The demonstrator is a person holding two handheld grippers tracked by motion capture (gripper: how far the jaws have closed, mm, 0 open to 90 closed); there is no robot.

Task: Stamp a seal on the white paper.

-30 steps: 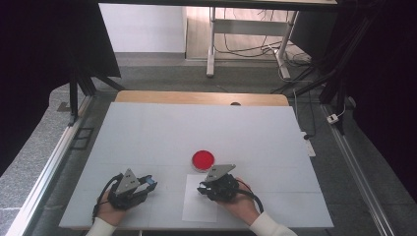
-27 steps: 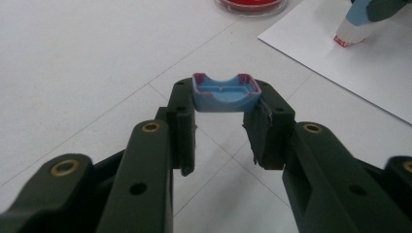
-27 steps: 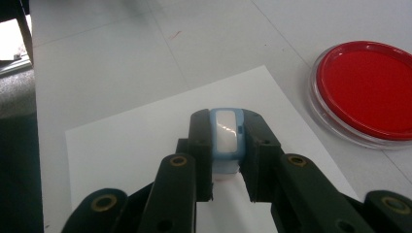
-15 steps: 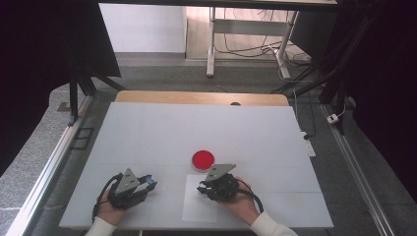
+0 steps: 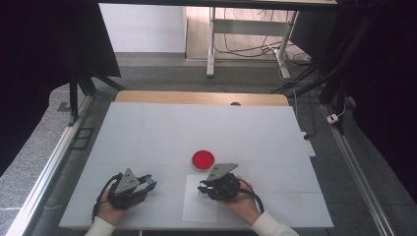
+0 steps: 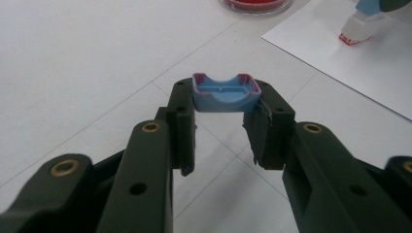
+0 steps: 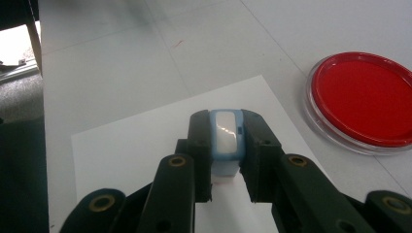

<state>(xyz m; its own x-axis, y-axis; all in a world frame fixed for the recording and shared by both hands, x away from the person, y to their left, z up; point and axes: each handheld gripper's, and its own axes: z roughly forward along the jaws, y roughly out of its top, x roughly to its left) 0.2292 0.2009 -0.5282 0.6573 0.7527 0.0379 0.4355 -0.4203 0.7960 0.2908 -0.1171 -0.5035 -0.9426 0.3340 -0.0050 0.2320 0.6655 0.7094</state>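
A small blue cap (image 6: 226, 93) with red-stained edges sits between the tips of my left gripper (image 6: 226, 99), which is shut on it low over the table near the front left (image 5: 146, 183). My right gripper (image 7: 226, 130) is shut on a blue and white stamp (image 7: 226, 138), held over a white sheet of paper (image 7: 136, 145). In the left gripper view the stamp's red tip (image 6: 351, 37) is down at the paper. In the high view the right gripper (image 5: 203, 187) stands just in front of a round dish of red ink (image 5: 202, 159).
The white table top (image 5: 147, 132) has a wooden strip along its far edge. The paper (image 5: 196, 210) lies at the front middle. Dark frame posts stand left and right of the table, and cables and a desk frame lie beyond it.
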